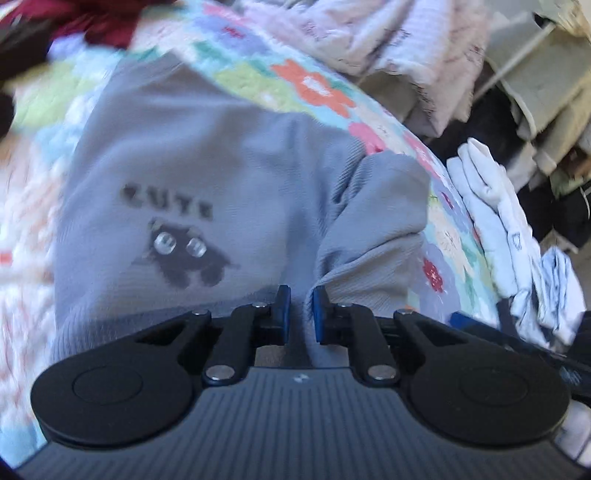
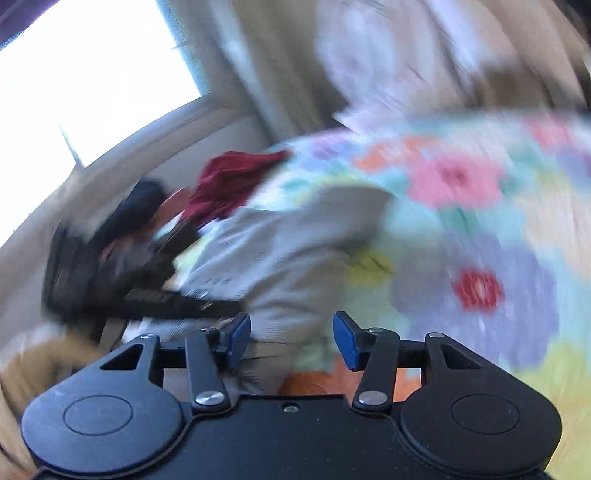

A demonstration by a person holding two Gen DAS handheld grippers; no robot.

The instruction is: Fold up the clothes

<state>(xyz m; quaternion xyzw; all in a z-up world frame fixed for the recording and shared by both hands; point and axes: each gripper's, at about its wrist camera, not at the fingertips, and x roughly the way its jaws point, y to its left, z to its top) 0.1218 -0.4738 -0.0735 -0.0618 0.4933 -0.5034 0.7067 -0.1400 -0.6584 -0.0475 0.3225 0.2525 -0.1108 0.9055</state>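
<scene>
A grey shirt (image 1: 207, 166) printed with "CUTE" and a dark cartoon animal lies on a flower-patterned quilt (image 1: 310, 85). One part of it is folded over at the right (image 1: 373, 221). My left gripper (image 1: 298, 310) is shut on a fold of the grey shirt at its near edge. In the blurred right wrist view the same grey shirt (image 2: 288, 251) lies on the quilt (image 2: 480, 229). My right gripper (image 2: 291, 339) is open and empty above the shirt's near edge. The left gripper (image 2: 177, 299) shows there as a dark shape at the shirt's left.
A dark red garment (image 1: 96, 22) (image 2: 229, 181) lies at the quilt's far side. Folded white clothes (image 1: 491, 214) are stacked at the quilt's right edge. A pale pink blanket (image 1: 369, 33) and clutter (image 1: 546, 110) lie beyond. A bright window (image 2: 92, 74) is at the left.
</scene>
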